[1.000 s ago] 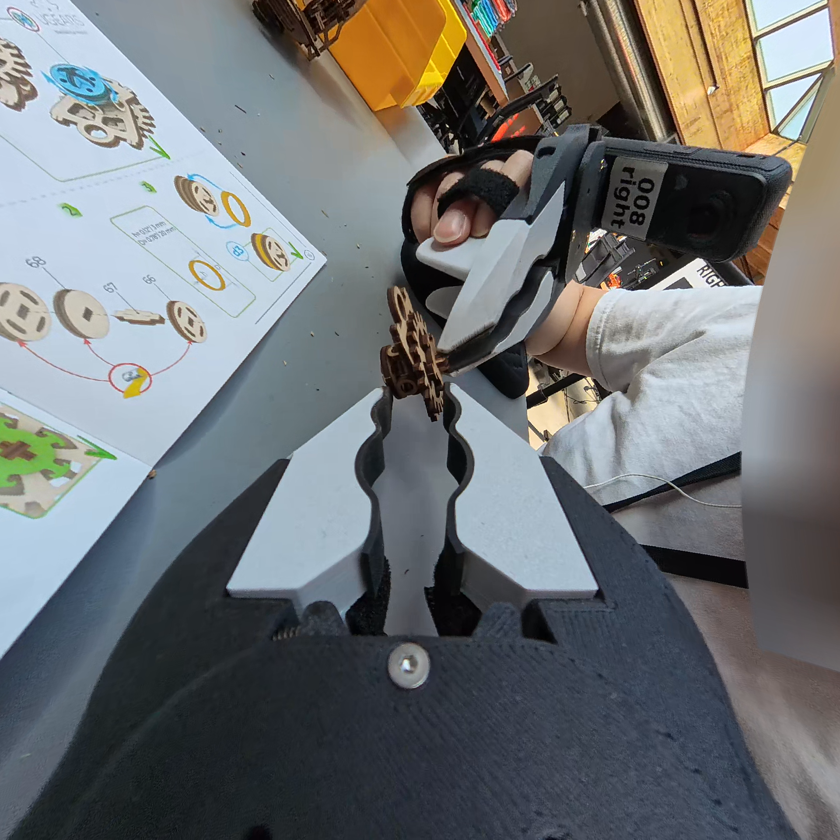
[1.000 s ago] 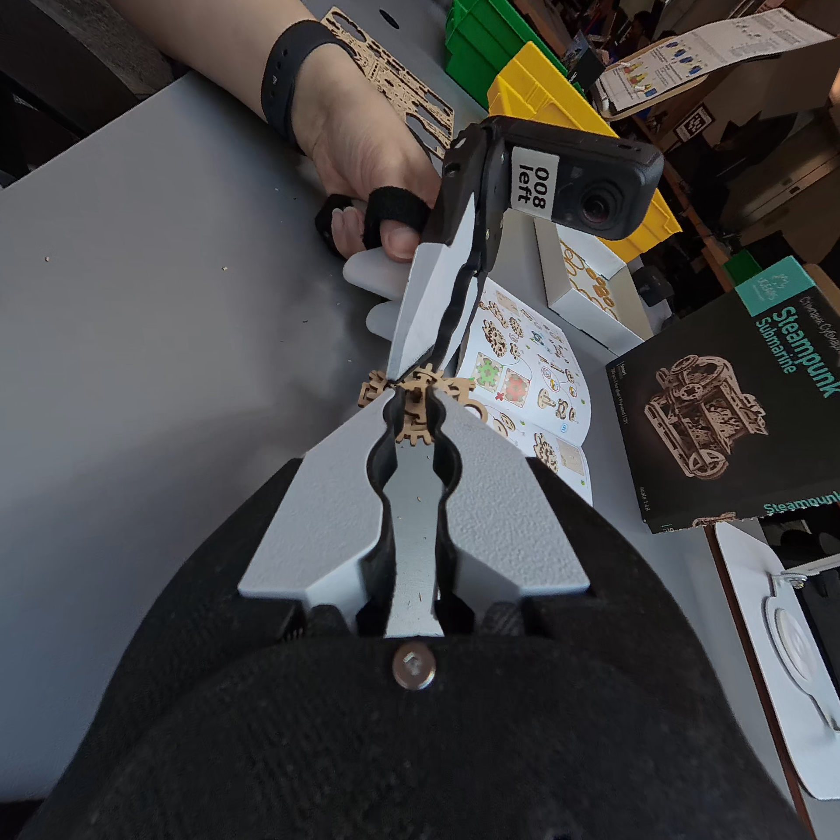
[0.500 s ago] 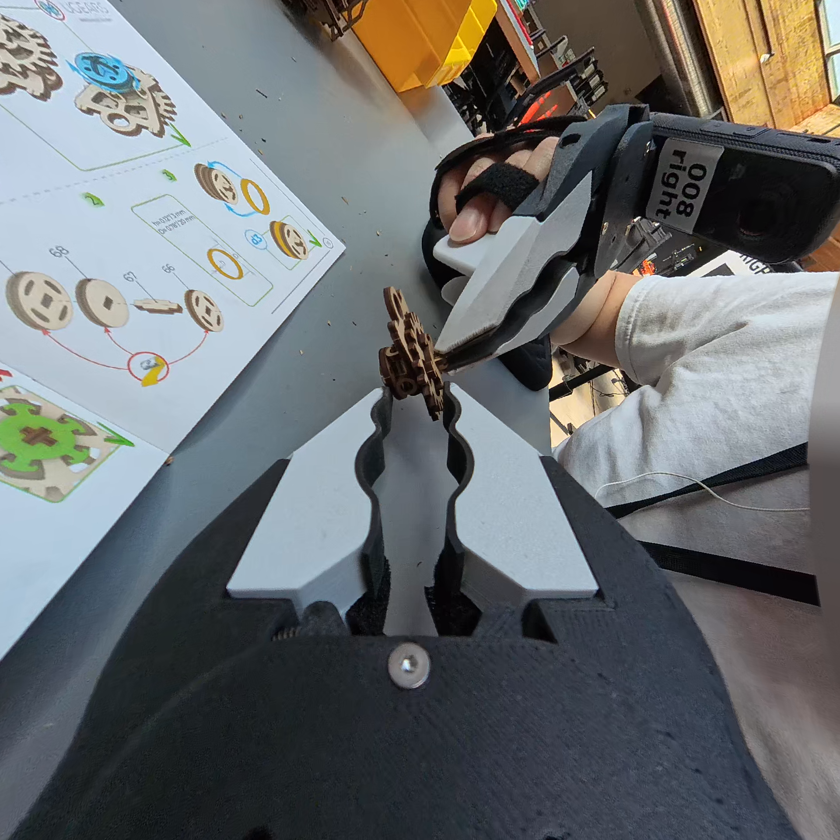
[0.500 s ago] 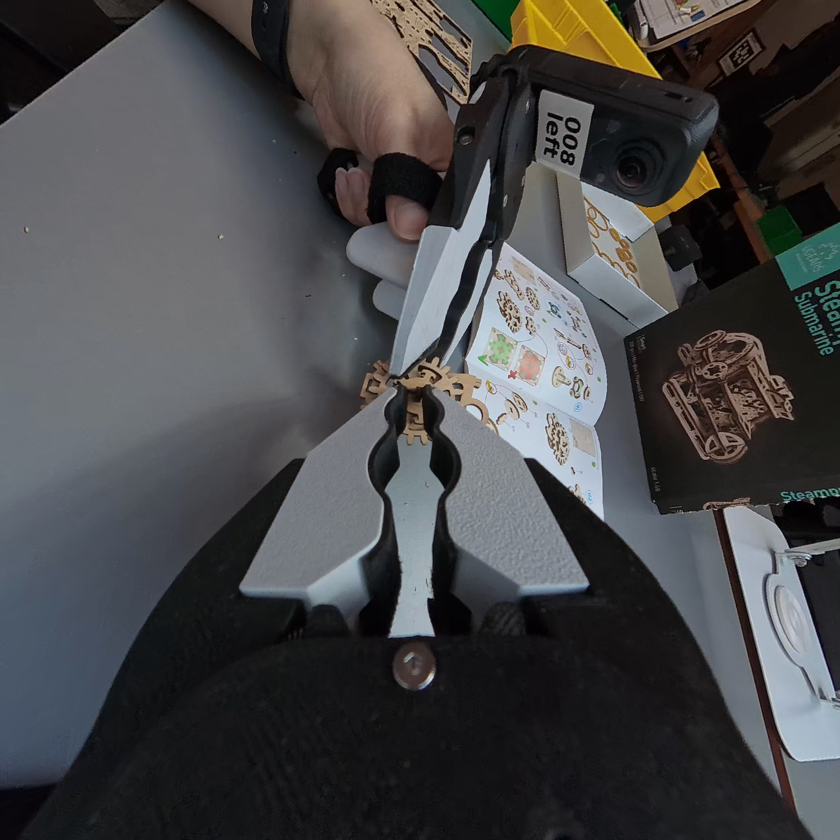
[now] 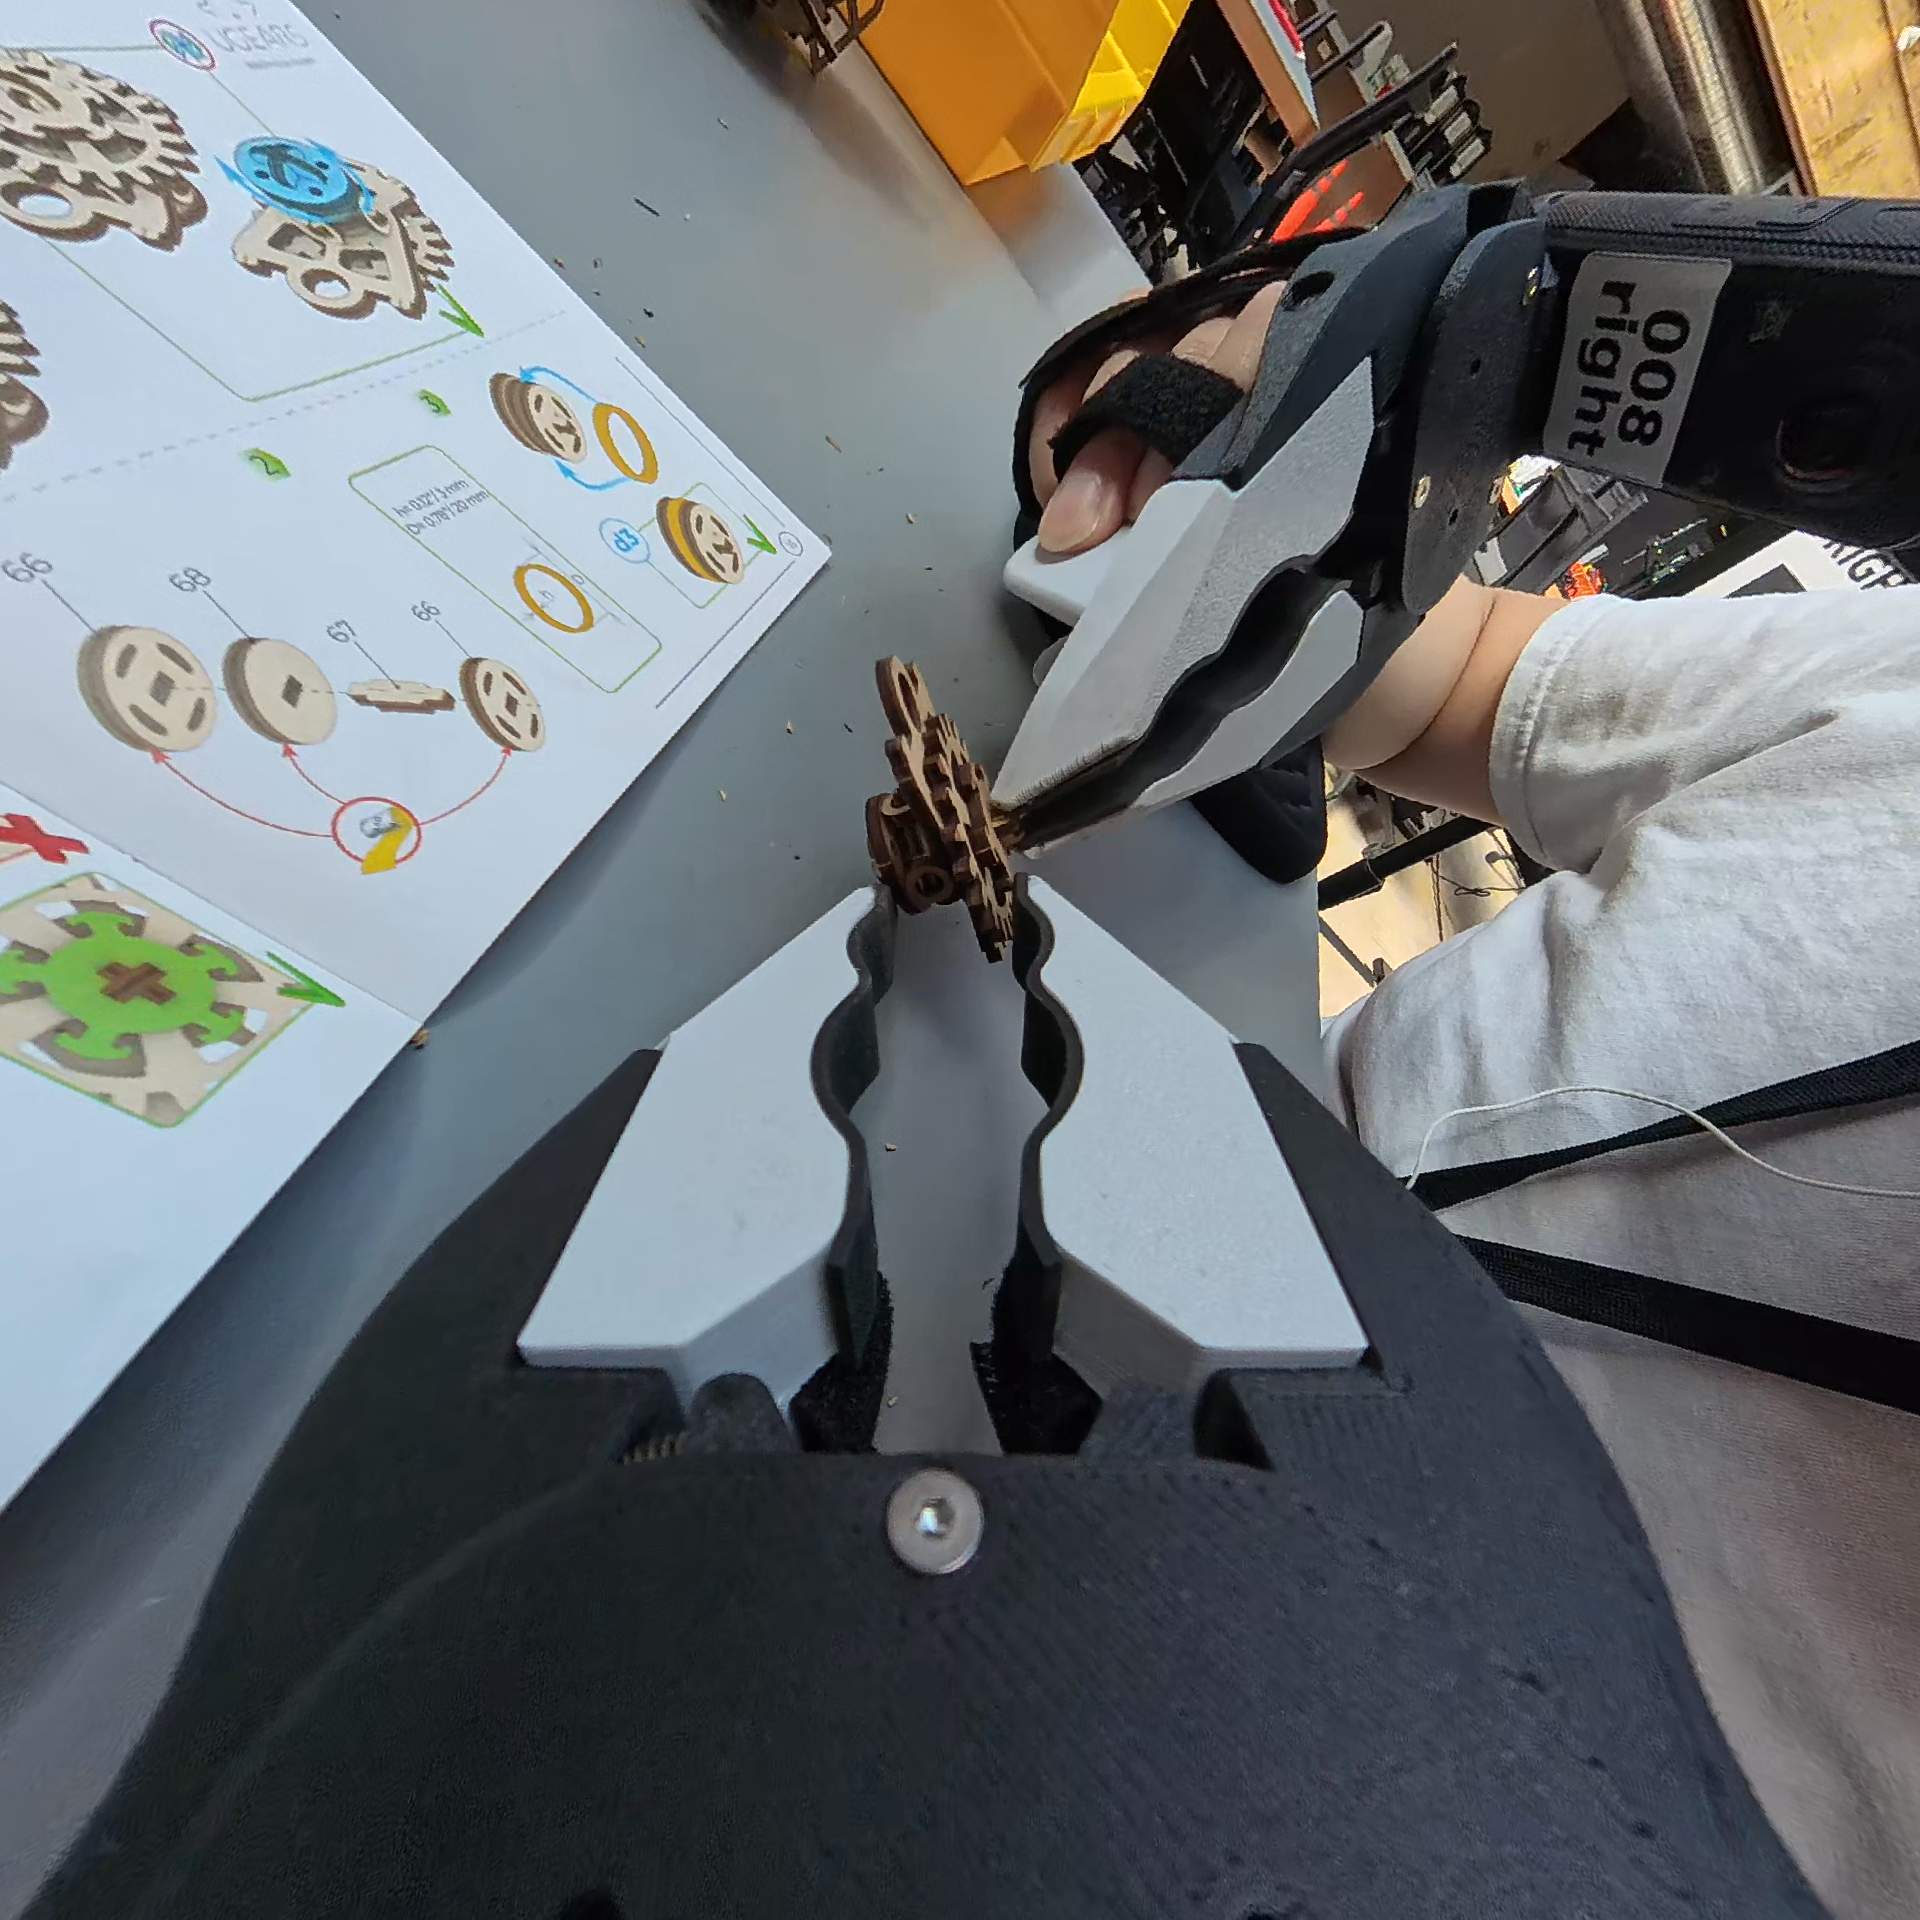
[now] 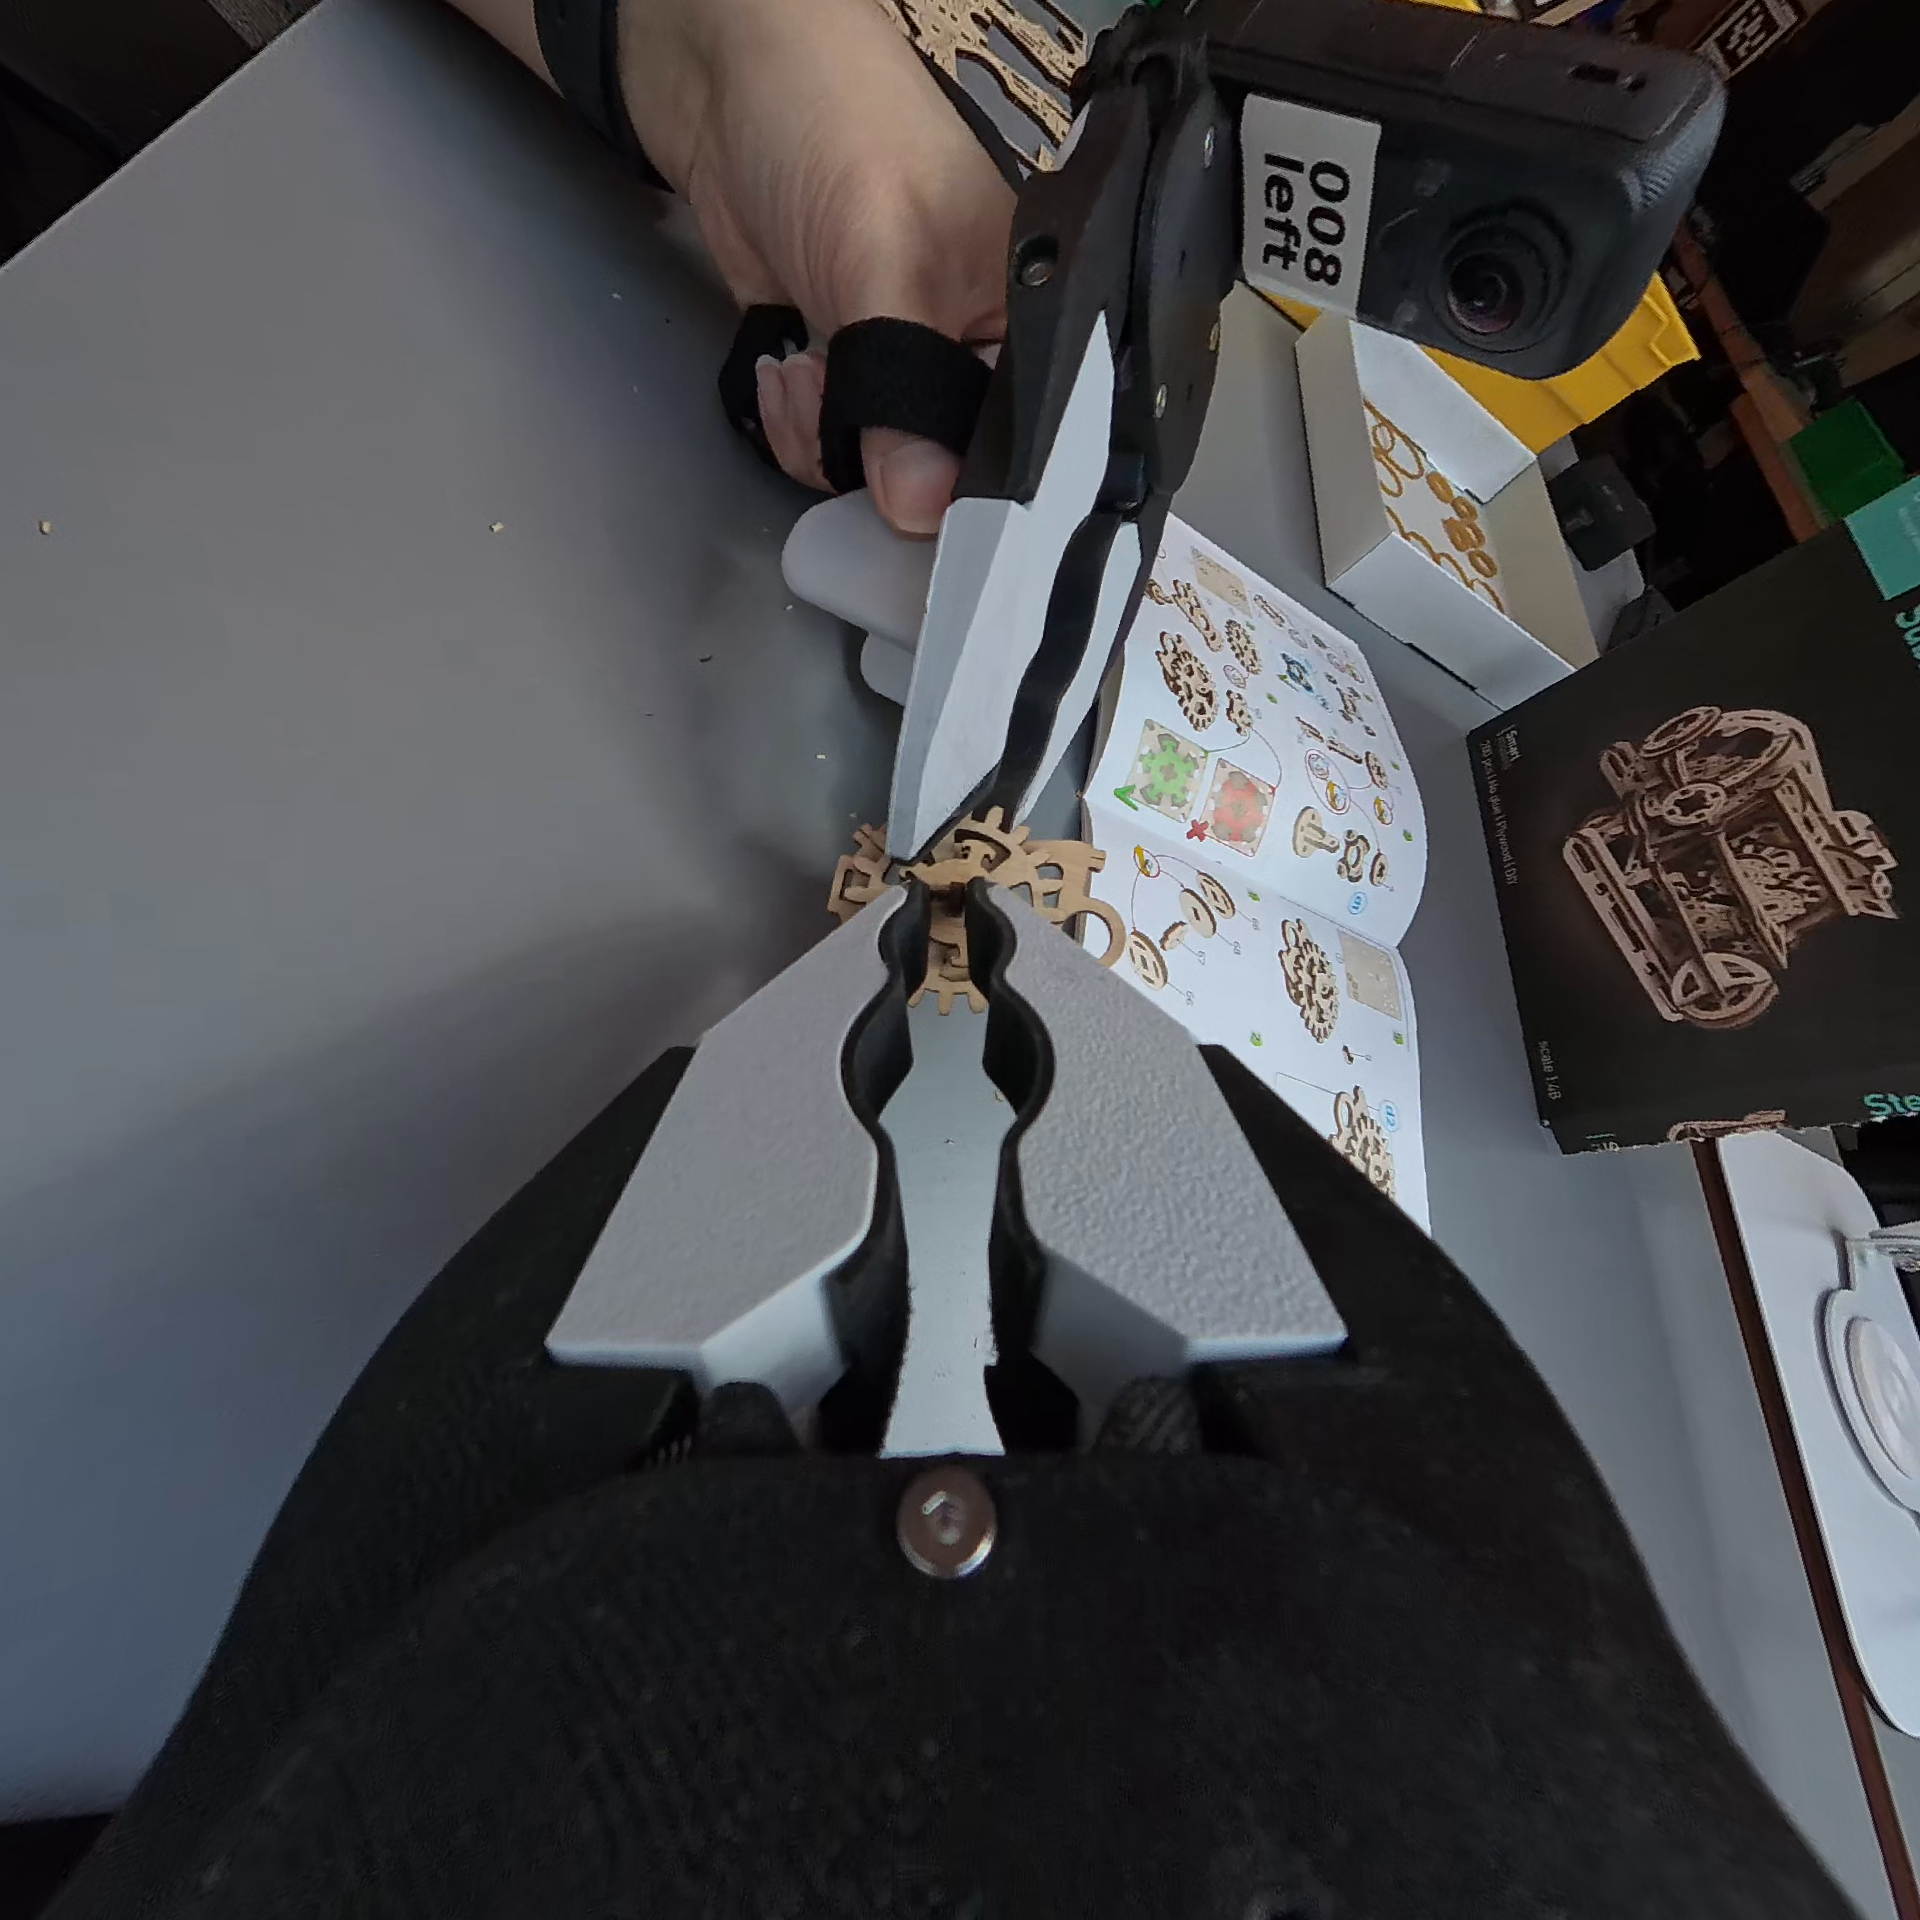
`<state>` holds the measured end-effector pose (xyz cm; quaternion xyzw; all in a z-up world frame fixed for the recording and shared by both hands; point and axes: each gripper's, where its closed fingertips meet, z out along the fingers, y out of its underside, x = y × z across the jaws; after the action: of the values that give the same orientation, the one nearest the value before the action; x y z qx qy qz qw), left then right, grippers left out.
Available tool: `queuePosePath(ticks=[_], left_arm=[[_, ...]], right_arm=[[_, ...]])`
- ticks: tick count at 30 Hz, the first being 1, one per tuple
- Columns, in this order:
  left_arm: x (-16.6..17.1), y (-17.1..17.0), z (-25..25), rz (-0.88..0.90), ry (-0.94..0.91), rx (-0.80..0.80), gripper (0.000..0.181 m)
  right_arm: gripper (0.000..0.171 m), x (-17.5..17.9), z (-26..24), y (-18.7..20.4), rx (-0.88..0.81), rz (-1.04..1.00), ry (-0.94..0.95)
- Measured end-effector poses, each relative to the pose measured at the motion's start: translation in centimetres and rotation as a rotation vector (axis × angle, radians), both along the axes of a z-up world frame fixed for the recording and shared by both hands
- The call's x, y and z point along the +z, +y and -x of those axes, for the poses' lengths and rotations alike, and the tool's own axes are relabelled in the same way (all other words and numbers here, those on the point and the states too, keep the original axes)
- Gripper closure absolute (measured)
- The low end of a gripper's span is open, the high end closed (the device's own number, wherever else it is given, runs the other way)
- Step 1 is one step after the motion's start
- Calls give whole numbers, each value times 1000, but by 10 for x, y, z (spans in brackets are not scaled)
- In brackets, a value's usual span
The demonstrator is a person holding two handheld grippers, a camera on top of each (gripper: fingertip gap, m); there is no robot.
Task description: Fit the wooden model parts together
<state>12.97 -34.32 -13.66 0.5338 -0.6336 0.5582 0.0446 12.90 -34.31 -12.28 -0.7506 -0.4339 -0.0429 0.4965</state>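
A flat wooden gear assembly [image 5: 930, 810] hangs in the air just over the grey table [image 5: 748, 343]. My left gripper [image 5: 956, 899] is shut on its lower edge. In the right wrist view the left gripper [image 6: 925, 847] comes down from above onto the pale gear plate [image 6: 1049, 868]. My right gripper [image 6: 943, 899] is shut on a small wooden gear piece [image 6: 948, 982] that is pressed against the plate. In the left wrist view the right gripper [image 5: 1023, 821] comes in from the right with its tips at the assembly. The joint between the two parts is hidden by the fingertips.
An open instruction sheet [image 5: 312, 623] lies on the table to the left, also seen in the right wrist view [image 6: 1278, 831]. A black kit box [image 6: 1714, 862], a white box of parts [image 6: 1434, 540], a cut-out wooden sheet [image 6: 997, 62] and a yellow bin [image 5: 1029, 83] stand farther off. Less than 4 cm separates the two grippers' tips.
Both grippers have kept their hold on the wooden parts, which stay pressed together. The two grippers have tilted and drawn slightly closer to each other.
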Motion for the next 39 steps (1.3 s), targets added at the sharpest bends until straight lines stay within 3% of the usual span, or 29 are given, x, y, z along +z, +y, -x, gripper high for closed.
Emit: queuePosePath(ticks=[5, 6, 8, 12, 15, 19, 24, 28, 31, 33, 34, 36, 39], left_arm=[[7, 10, -5, -105, -107, 34, 158], [9, 17, -8, -166, -146, 65, 160], [18, 27, -10, -274, -255, 105, 181], [30, 19, -7, -337, -362, 74, 181], [34, 7, -6, -227, -338, 50, 181], [55, -11, -9, 79, -285, 82, 181], [82, -20, -19, 187, -312, 142, 181], [87, -21, -15, 164, -309, 135, 181], [87, -23, -12, 155, -332, 136, 181], [93, -21, -12, 194, -346, 144, 181], [93, -19, -13, 200, -341, 159, 181], [94, -19, -13, 207, -348, 159, 181], [97, -18, -12, 257, -341, 180, 181]], right_arm=[[166, 9, -13, 5, -66, -6, 92], [166, 11, -19, 6, -87, -13, 106], [166, 20, -32, 10, -136, -51, 139], [166, 45, -52, 14, -218, -196, 94], [166, 62, -55, 12, -245, -308, -3], [165, 82, -56, 9, -300, -427, -212], [166, 101, -31, 3, -259, -512, -482], [166, 108, -16, -1, -228, -483, -376], [166, 118, -19, -4, -258, -526, -483], [166, 132, -17, -7, -316, -537, -349], [166, 120, -12, -3, -319, -496, -344], [166, 99, -14, 4, -366, -472, -553], [166, 130, -26, 3, -504, -558, -503]])
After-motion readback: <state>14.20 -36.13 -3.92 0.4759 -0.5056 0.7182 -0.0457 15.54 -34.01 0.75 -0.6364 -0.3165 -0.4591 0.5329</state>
